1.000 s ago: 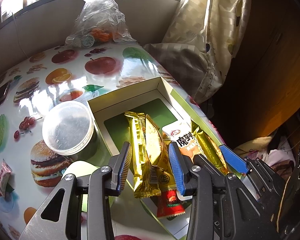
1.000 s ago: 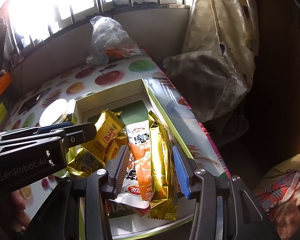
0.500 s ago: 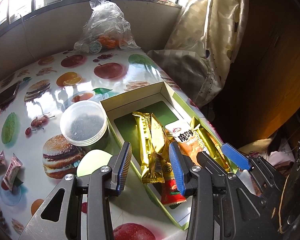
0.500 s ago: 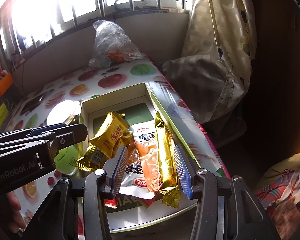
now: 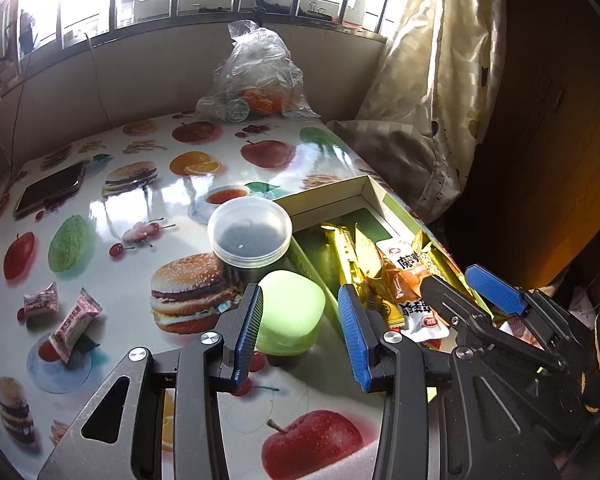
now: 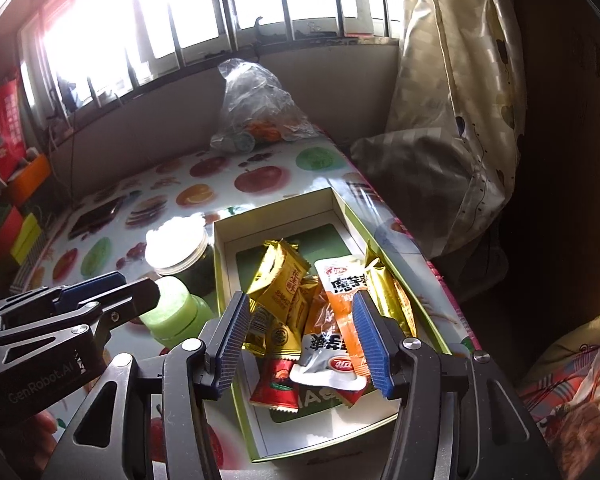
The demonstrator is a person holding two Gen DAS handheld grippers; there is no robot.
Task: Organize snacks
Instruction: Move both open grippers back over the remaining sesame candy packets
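Two pink candy packets [image 5: 62, 316] are seen loose on the table [image 5: 148, 200], well left of the box [image 6: 336, 208] already filled with snacks. Their long axes run diagonally. The left gripper [image 5: 300, 332], jaws wide and empty, is judged nearer; the right gripper [image 6: 300, 344], likewise agape and empty, hangs over the box.
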